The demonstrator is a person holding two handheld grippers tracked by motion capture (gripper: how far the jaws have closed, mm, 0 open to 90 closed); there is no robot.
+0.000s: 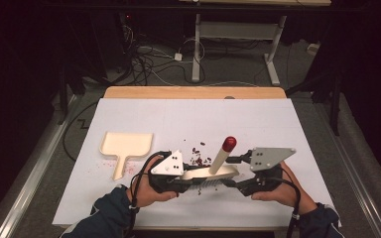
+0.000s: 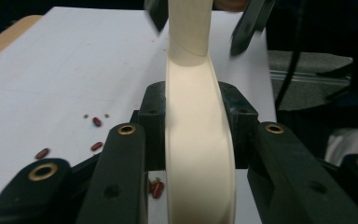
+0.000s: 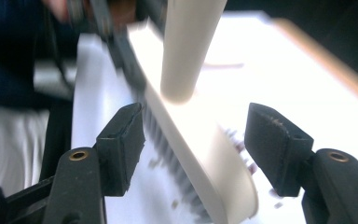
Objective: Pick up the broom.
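The brush (image 1: 213, 172) was held low over the table (image 1: 278, 124) nr the front edge, clamped at one end by the L tongs (image 2: 200, 140). The R tongs (image 3: 200, 140) were parted, brush head betw. the pads, untouched. Red beans (image 1: 198, 157) lay just behind; dustpan (image 1: 125, 146) further left.

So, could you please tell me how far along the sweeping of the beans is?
Barely begun. The left tool is clamped on the brush head, while the right tool has its jaws apart around the other end, not pressing. The red beans lie scattered on the white mat, and the dustpan sits apart, seemingly without beans. All sweeping remains.
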